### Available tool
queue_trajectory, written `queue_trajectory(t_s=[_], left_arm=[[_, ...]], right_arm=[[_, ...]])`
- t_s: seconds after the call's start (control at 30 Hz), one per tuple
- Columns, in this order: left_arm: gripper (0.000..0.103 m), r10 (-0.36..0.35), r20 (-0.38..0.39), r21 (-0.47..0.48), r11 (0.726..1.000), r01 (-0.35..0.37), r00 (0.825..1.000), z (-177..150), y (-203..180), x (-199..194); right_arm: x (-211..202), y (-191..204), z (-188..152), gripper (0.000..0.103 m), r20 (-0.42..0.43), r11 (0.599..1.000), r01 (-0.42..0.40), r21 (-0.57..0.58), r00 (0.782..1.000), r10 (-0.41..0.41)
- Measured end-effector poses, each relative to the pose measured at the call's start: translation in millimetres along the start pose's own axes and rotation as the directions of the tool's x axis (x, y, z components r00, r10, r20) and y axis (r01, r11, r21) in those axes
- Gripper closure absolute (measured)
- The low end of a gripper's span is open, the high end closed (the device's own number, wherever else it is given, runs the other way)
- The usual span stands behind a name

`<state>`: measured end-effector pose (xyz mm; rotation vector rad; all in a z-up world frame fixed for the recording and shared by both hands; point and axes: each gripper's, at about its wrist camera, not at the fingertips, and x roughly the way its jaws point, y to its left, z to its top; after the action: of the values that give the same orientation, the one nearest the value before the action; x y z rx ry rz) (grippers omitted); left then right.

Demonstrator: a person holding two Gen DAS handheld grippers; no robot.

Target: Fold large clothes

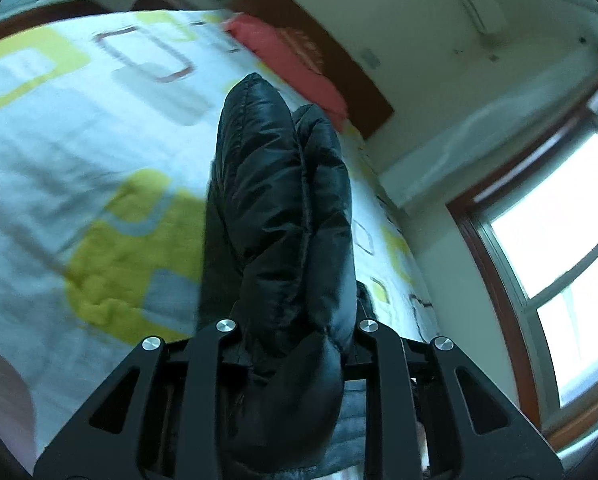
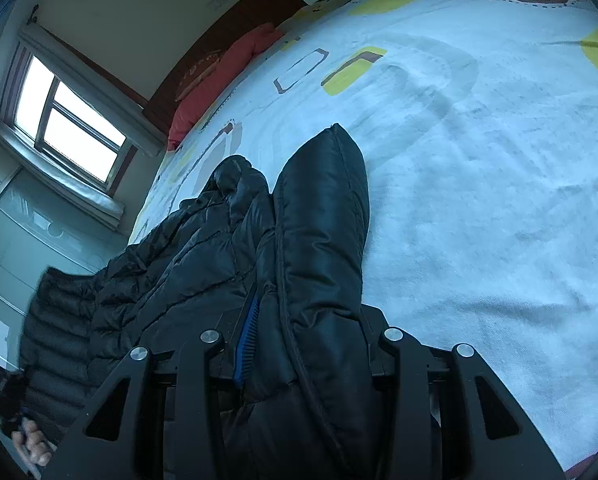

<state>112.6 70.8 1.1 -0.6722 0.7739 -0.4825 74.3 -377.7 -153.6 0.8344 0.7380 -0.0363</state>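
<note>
A wide bed (image 2: 479, 200) under a white quilted cover with yellow-green and grey squares fills both views. On it lies a black, shiny, padded down jacket (image 2: 171, 256), bunched toward the window side, with 2 puffy folds raised off the cover. The left tongs (image 1: 295, 336) are clamped on 1 fold; the right tongs (image 2: 303, 344) are clamped on the other. A red pillow (image 1: 295, 60) rests at the dark wooden headboard (image 1: 363, 92).

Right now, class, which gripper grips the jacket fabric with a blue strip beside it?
The right gripper: blue strip beside its jacket fold; left has none.
</note>
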Motion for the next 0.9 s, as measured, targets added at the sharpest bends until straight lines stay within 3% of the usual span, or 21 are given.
queue_trajectory(t_s=[0.2, 0.37, 0.7, 0.9], left_arm=[[0.08, -0.057, -0.045, 0.093, 0.994, 0.061, 0.997, -22.2, -71.7, 28.1], [0.08, -0.063, -0.12, 0.148, 0.986, 0.081, 0.991, -57.1, -111.7, 71.9], [0.08, 0.036, -0.261, 0.252, 0.967, 0.032, 0.965, -122.2, -140.8, 156.7], [0.08, 0.07, -0.286, 0.291, 0.956, 0.017, 0.956, -141.5, -140.5, 183.2]], right_arm=[[-2.9, -7.9, 1.4, 0.064, -0.011, 0.999, -0.029, 0.023, 1.0, 0.03], [-6.3, -12.7, 2.5, 0.064, -0.027, 0.998, -0.046, 0.032, 0.999, 0.046], [-13.9, -21.6, 1.9, 0.064, -0.048, 0.996, -0.082, 0.043, 0.995, 0.085], [-13.7, -25.9, 3.7, 0.065, -0.051, 0.994, -0.102, 0.048, 0.993, 0.104]])
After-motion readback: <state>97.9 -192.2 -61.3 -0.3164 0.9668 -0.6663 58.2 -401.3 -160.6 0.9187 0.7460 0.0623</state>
